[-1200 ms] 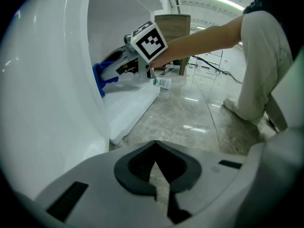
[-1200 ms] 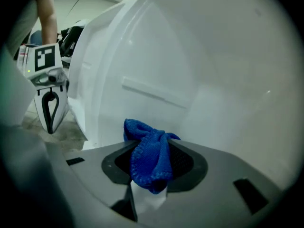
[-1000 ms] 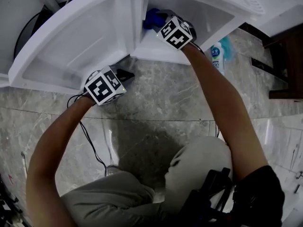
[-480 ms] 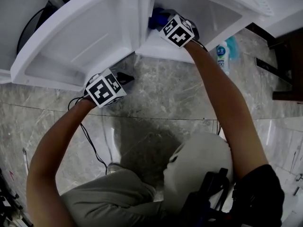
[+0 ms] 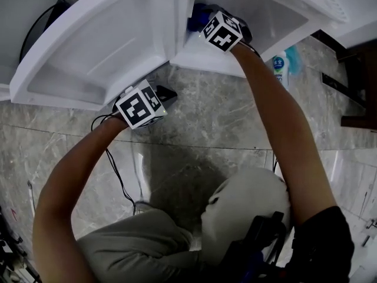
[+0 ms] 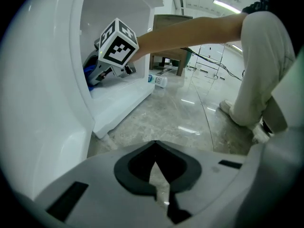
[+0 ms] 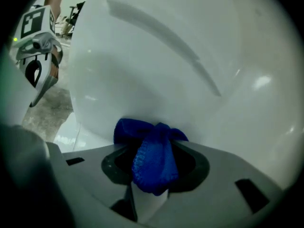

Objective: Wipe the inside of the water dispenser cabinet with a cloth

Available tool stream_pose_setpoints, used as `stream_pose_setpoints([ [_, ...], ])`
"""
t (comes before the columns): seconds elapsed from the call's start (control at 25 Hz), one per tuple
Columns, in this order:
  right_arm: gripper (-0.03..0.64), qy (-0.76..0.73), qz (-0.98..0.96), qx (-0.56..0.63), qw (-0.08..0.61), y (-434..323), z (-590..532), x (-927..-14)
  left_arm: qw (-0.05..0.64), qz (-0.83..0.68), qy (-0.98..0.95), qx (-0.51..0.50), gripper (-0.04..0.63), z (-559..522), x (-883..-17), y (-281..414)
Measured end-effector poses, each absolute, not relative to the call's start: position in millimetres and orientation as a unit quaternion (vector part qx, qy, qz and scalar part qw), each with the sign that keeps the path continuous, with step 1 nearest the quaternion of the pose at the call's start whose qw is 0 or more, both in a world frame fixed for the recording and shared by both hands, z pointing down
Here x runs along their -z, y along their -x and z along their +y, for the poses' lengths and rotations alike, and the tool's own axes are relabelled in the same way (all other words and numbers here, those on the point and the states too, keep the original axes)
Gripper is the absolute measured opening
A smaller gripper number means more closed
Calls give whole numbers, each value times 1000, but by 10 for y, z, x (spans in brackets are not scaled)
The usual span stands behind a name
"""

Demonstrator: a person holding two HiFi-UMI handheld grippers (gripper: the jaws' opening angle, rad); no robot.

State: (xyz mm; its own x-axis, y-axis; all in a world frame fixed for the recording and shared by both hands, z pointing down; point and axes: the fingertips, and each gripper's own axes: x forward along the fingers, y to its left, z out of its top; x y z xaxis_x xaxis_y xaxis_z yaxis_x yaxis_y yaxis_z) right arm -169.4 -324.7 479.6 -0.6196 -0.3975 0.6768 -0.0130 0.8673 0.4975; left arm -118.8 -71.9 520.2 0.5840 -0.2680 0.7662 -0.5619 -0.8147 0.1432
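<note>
The white water dispenser cabinet (image 5: pixel 265 16) stands open, its door (image 5: pixel 100 46) swung out to the left. My right gripper (image 5: pixel 199 22) reaches inside the cabinet, shut on a bunched blue cloth (image 7: pixel 152 156) that presses against the curved white inner wall (image 7: pixel 166 56). The cloth (image 5: pixel 196 16) also shows as a blue patch in the head view. My left gripper (image 5: pixel 168 94) hangs outside, just below the door's lower edge, over the floor. Its jaws (image 6: pixel 154 163) are shut with nothing between them. From the left gripper view, the right gripper (image 6: pixel 97 72) sits low on the cabinet floor (image 6: pixel 118 101).
A white cleaner bottle (image 5: pixel 281 66) lies on the marble floor right of the cabinet. Dark furniture (image 5: pixel 359 81) stands at the far right. A black cable (image 5: pixel 115 175) trails over the floor by the left arm. The person's knee (image 5: pixel 247 205) is below.
The right gripper has sunk a little with the cloth inside the cabinet. The left gripper has hardly moved. The view itself has shifted slightly.
</note>
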Motion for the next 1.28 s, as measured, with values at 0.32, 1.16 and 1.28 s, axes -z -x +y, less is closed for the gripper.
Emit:
stream_pose_setpoints([
  [0.32, 123, -126, -883, 204, 403, 1654, -3057, -4774, 193, -238, -858, -412, 5, -598, -5348, 1378],
  [1.16, 126, -98, -877, 219, 417, 1597, -2771, -4796, 173, -230, -867, -406, 5, -698, -5236, 1249],
  [1.28, 126, -46, -877, 210, 430, 1530, -2433, -4803, 164, -234, -870, -403, 5, -767, -5163, 1235],
])
